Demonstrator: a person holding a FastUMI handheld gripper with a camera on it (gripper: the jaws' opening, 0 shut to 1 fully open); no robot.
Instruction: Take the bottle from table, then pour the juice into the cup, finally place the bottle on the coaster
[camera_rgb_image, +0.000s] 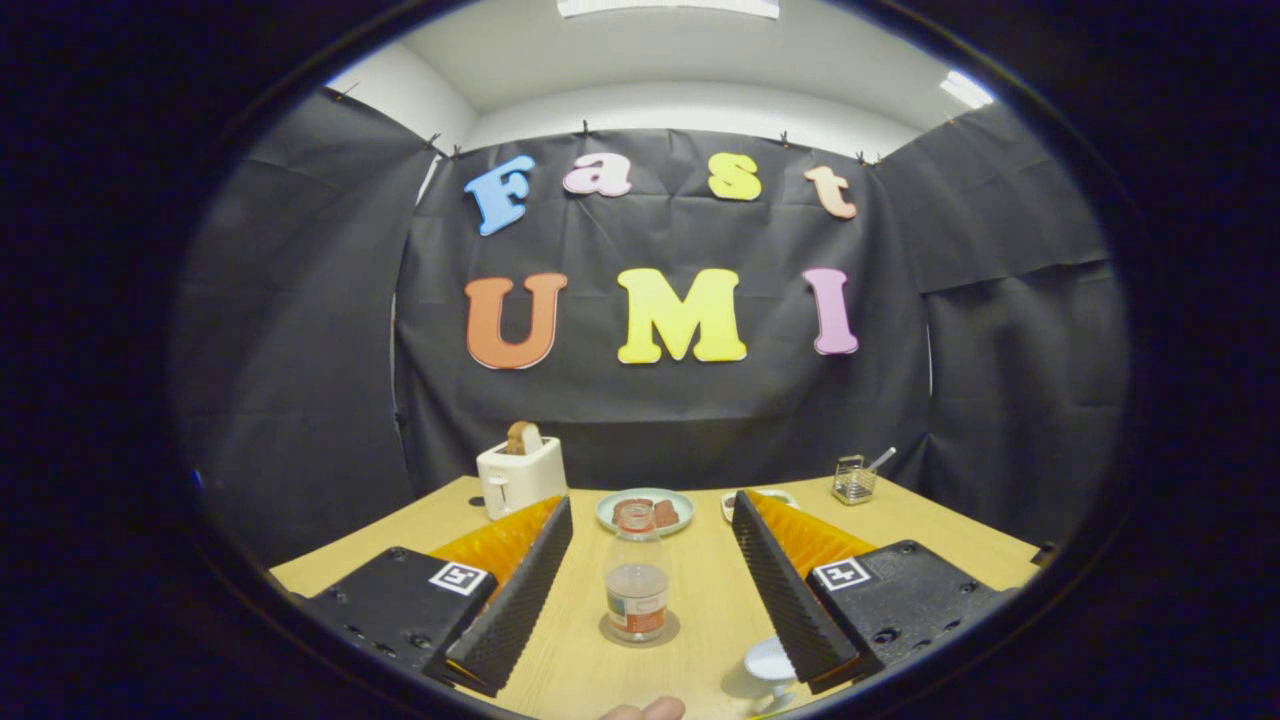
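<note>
A pale wooden table (700, 600) fills the lower part of the gripper view, closed in at the back and sides by black cloth walls, with a white ceiling and lit panels above them.

Going from left to right along the far part of the table: a white toaster (520, 477) with a slice of bread (523, 437) standing up out of its slot, then a pale round plate (645, 510) with brownish-red food on it, then a small white dish (760, 497) partly hidden behind the right finger, and far right a small wire basket (855, 480) with a slim utensil handle leaning out of it.

The bottle (637, 585) stands upright between the two fingers, nearer than the plate, resting on a dark round coaster (640, 632). It is clear plastic with an orange-red cap, a little pale liquid low inside, and a label wrapped round its lower half. Down to the right, just beside the right finger's tip, sits a white cup (770, 662), partly covered by that finger.

The gripper (650, 590) is spread wide, its fingers either side of the bottle and well clear of it, touching nothing. A bit of a person's fingertips (645, 711) shows at the very near edge of the table
</note>
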